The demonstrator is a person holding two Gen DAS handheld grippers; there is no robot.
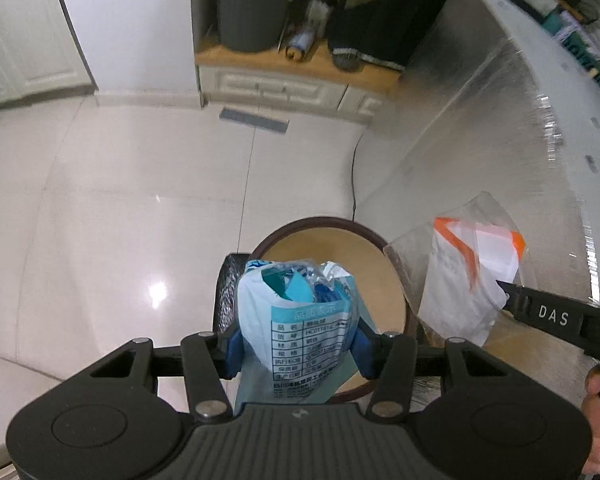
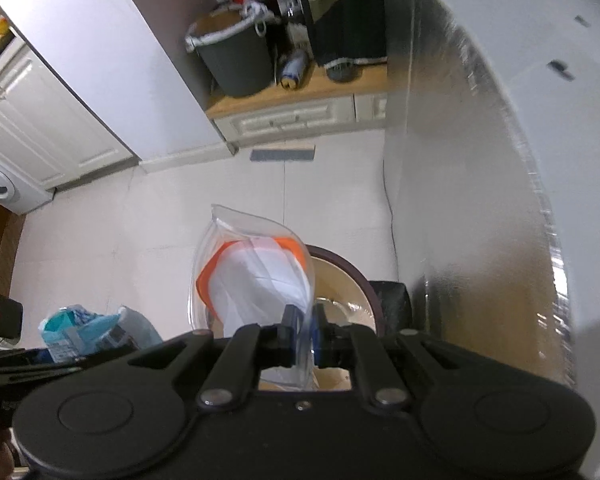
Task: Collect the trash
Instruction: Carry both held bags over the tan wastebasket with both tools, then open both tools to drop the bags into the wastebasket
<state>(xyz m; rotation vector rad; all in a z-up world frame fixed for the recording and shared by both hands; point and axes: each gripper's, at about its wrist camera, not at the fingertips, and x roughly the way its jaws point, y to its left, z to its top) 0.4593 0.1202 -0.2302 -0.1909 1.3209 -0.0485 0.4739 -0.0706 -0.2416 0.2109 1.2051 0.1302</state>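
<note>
My left gripper point(image 1: 296, 350) is shut on a crumpled light blue plastic package point(image 1: 300, 316) with a printed label, held above a round bin with a dark rim point(image 1: 312, 222). My right gripper point(image 2: 302, 342) is shut on a clear plastic bag with orange and white inserts point(image 2: 256, 280), held over the same bin point(image 2: 352, 276). In the left wrist view the clear bag point(image 1: 468, 276) hangs to the right, pinched by the right gripper's fingers point(image 1: 512, 292). In the right wrist view the blue package point(image 2: 88, 332) shows at lower left.
A foil-covered wall or appliance side point(image 1: 480, 140) rises on the right. A grey bucket point(image 1: 252, 12) and clutter stand on a wooden-topped cabinet point(image 1: 292, 84) at the back. White glossy floor tiles point(image 1: 140, 200) spread to the left. A thin black cable point(image 1: 354, 184) runs down by the bin.
</note>
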